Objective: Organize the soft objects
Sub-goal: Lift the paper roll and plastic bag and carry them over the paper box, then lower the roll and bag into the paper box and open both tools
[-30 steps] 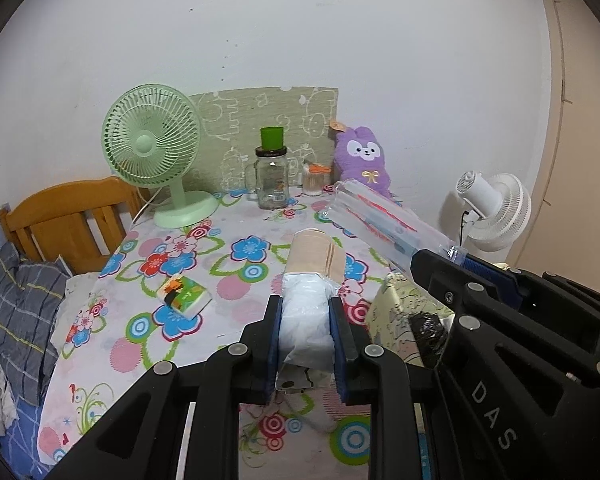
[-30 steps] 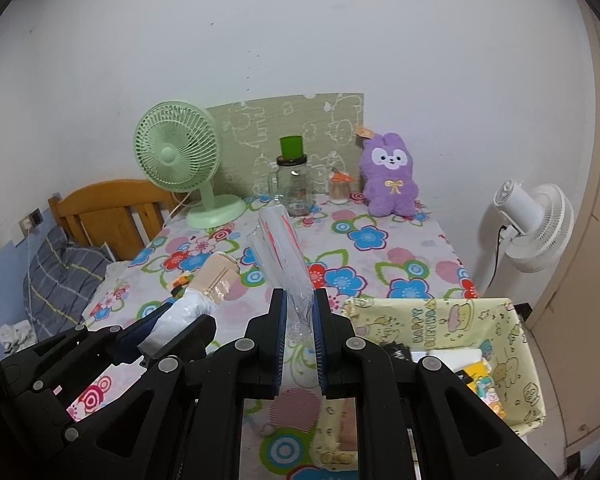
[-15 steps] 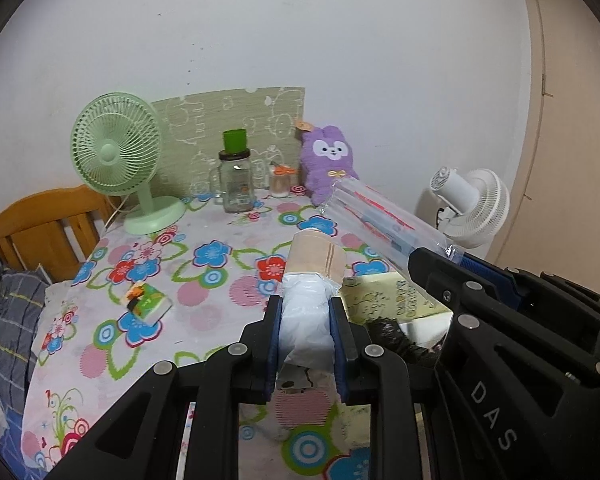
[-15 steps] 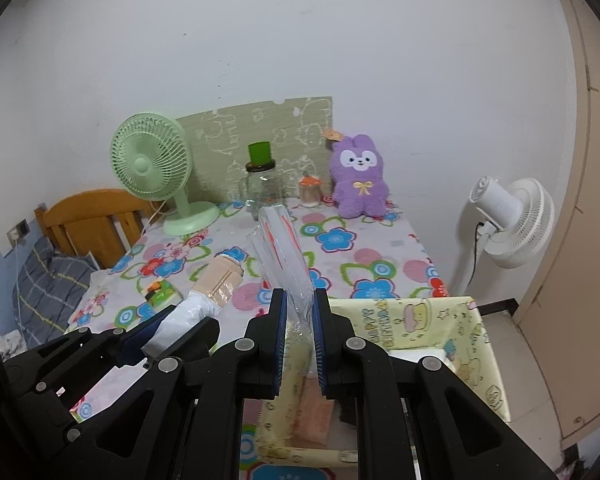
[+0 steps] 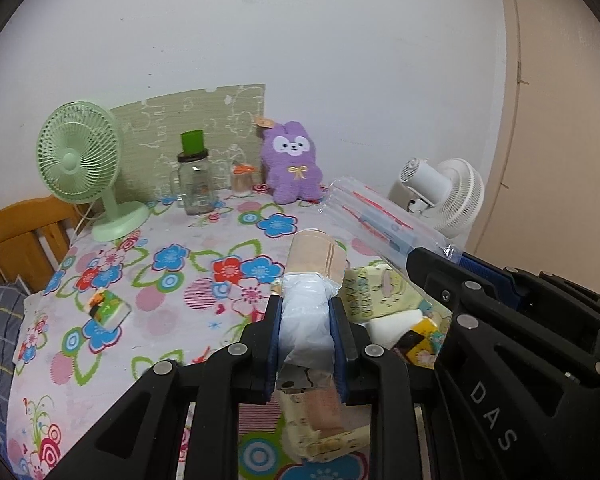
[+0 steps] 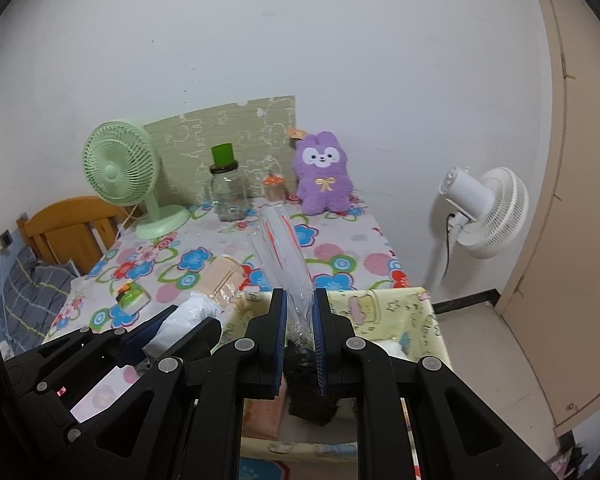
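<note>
1. The left tongs (image 5: 305, 330) grip a white plastic bag with a beige roll (image 5: 315, 258) sticking out, held over the yellow fabric basket (image 6: 384, 300)
2. The right tongs (image 6: 300, 330) pinch a clear plastic bag (image 6: 282, 252) above that basket
3. On the floral table (image 5: 172, 280): a green fan (image 5: 82, 164), a glass jar (image 5: 194, 184), a purple plush rabbit (image 5: 292, 168), a small green packet (image 5: 106, 306)
4. A white fan (image 6: 484, 212) stands beside the table

I see even, soft indoor lighting with faint shadows and no glare. Fisheye distortion bends both views' edges; dark vignetting fills the corners.
</note>
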The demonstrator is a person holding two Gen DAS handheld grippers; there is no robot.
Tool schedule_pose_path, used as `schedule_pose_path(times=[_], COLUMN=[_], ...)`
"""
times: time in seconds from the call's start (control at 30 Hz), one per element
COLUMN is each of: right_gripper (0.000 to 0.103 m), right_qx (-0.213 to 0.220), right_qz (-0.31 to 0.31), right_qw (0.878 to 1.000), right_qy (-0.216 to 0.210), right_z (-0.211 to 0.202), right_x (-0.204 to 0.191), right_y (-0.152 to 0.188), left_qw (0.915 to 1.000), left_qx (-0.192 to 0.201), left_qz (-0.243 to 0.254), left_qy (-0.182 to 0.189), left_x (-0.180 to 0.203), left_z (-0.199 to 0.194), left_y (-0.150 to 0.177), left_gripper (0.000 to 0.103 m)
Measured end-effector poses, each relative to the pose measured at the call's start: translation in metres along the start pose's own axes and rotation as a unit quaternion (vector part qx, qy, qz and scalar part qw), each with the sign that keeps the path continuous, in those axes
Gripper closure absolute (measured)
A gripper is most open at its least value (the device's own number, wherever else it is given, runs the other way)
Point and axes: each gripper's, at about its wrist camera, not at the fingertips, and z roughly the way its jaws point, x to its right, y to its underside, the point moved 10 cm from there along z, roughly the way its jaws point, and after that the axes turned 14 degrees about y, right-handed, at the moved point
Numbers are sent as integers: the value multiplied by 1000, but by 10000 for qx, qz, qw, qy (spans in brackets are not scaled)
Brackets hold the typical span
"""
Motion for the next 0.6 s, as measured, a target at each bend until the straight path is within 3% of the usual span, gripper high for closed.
schedule_pose_path(times=[0.6], right_gripper=[87], right_qx=[-407], right_qz=[262], right_qw=[9984], right_qy=[297], right_z=[21], right_x=[44], right_y=[35], left_qw=[9981], left_qx=[-456], left_qz=[218], left_qy=[365], left_x=[35], left_z=[37], left_y=[26], left_gripper=[82])
